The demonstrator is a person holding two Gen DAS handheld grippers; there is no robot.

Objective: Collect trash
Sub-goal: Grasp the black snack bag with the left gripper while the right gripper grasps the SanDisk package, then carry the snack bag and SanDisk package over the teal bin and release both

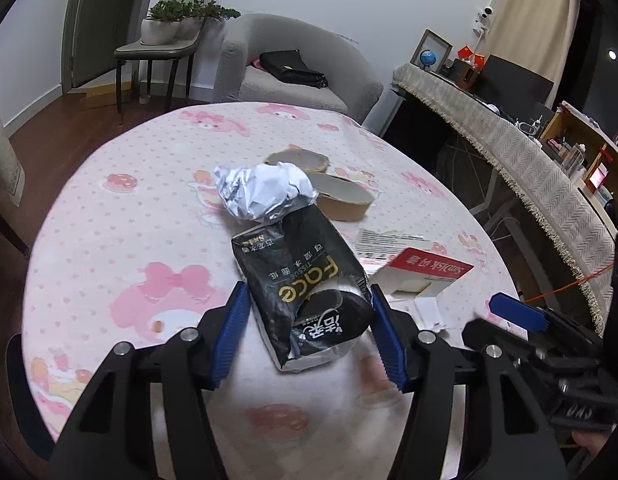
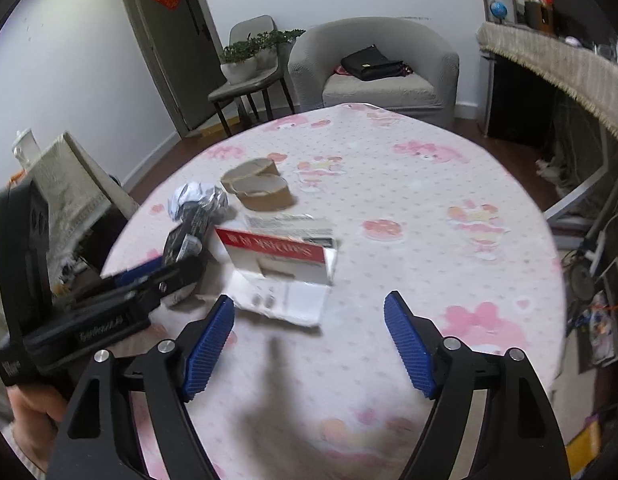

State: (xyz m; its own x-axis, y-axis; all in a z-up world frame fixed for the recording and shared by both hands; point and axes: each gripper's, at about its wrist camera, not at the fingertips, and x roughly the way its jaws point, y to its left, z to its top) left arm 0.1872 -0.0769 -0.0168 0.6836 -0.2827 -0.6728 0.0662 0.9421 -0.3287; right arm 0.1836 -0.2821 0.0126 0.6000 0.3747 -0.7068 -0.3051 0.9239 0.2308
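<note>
Trash: several discarded items lie grouped near the middle of a round table (image 1: pixel 109 220) covered with a pink cartoon-print cloth.
Tissue pack: a black, torn-open Face tissue pack (image 1: pixel 305 292) is the largest piece; it lies flat, its long axis running away from the left gripper (image 1: pixel 309 332) toward the table centre.
SanDisk card: a red-and-white SanDisk package card (image 2: pixel 277 264), opened and partly torn, rests just right of the tissue pack.
Paper cups: two squashed brown paper cups (image 2: pixel 257 188) lie beyond the card, touching each other.
Foil ball: a crumpled silver foil wad (image 1: pixel 261 192) sits at the far end of the tissue pack, touching it.
Left gripper state: both blue pads flank the near end of the tissue pack; contact looks close or just made, and a firm clamp cannot be confirmed.
Right gripper state: the right gripper (image 2: pixel 309 340) is spread wide, holding nothing, above bare cloth short of the card.
Key relation: the pack's near end lies between the left fingers, so closing across its short width is judged the next move.
</note>
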